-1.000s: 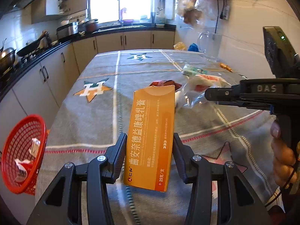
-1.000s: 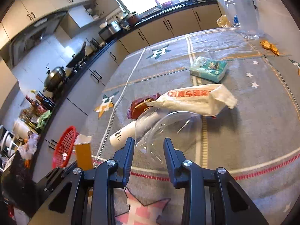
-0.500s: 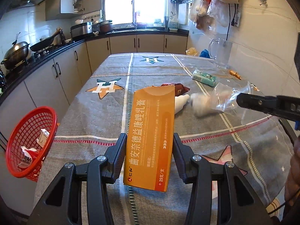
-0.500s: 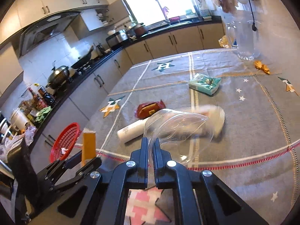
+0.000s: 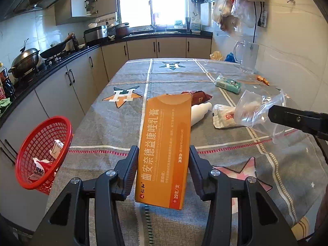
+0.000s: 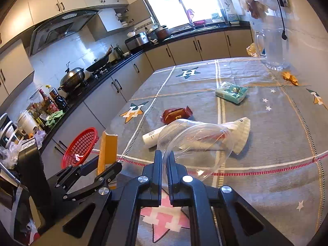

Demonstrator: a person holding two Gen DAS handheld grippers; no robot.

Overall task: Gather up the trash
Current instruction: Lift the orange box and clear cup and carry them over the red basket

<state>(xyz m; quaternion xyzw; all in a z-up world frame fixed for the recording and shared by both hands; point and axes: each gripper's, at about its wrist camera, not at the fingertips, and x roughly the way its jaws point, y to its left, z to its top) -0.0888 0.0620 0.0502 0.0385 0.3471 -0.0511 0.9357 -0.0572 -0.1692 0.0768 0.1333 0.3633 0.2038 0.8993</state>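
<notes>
My left gripper (image 5: 163, 160) is shut on an orange medicine box (image 5: 164, 149) and holds it upright above the table's near edge; it also shows in the right wrist view (image 6: 107, 149). My right gripper (image 6: 166, 160) is shut on the rim of a clear plastic cup (image 6: 196, 141), lifted off the cloth; the cup shows at the right in the left wrist view (image 5: 259, 112). A red mesh basket (image 5: 41, 151) with some trash in it hangs off the table's left side. On the cloth lie a white tube (image 6: 152, 136), a brown wrapper (image 6: 177, 114), a white bag (image 6: 239, 131) and a green tissue pack (image 6: 231, 92).
The table (image 5: 114, 127) has a grey star-patterned cloth. A glass jug (image 6: 273, 49) stands at the far right by the wall, with orange scraps (image 6: 289, 76) near it. Kitchen counters with pots (image 5: 25, 58) run along the left.
My right gripper closed on the clear cup's rim and lifted it off the table. My left gripper drew back and up a little with the orange box held.
</notes>
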